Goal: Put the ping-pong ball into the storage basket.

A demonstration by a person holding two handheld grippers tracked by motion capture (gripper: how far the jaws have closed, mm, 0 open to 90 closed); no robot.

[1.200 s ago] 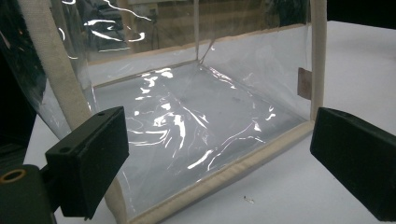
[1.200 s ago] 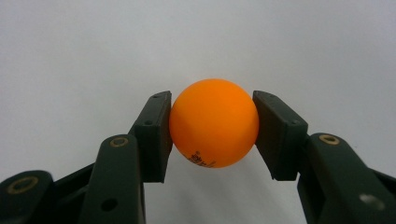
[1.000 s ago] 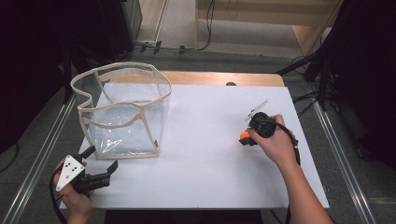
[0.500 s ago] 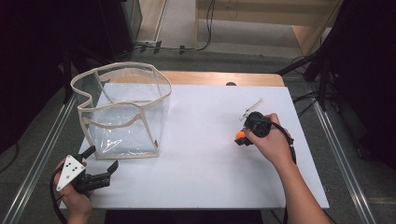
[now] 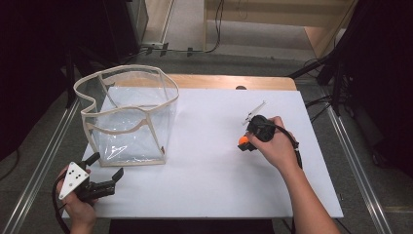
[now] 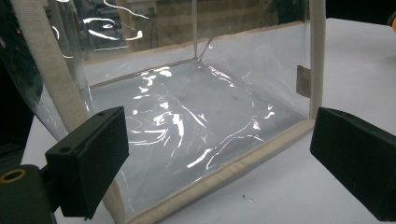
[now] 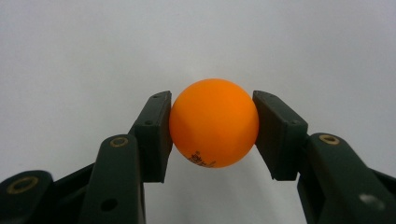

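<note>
White sheeting covers the tabletop, ringed by dark studio floor and cables. Right tongs, toward the right edge, pinch an orange ball squarely between both pads, having edged slightly inward over the last second. Left tongs stay spread and empty at the near-left corner, facing a clear plastic bag with cream trim that stands open near the left edge. The ball looks secured; a carry toward the bag seems likely next.

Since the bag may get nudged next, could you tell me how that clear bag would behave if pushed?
The clear bag looks like thin wrinkled film in fabric trim, so probably light and floppy. It seems empty, so it would likely slide or buckle.
</note>
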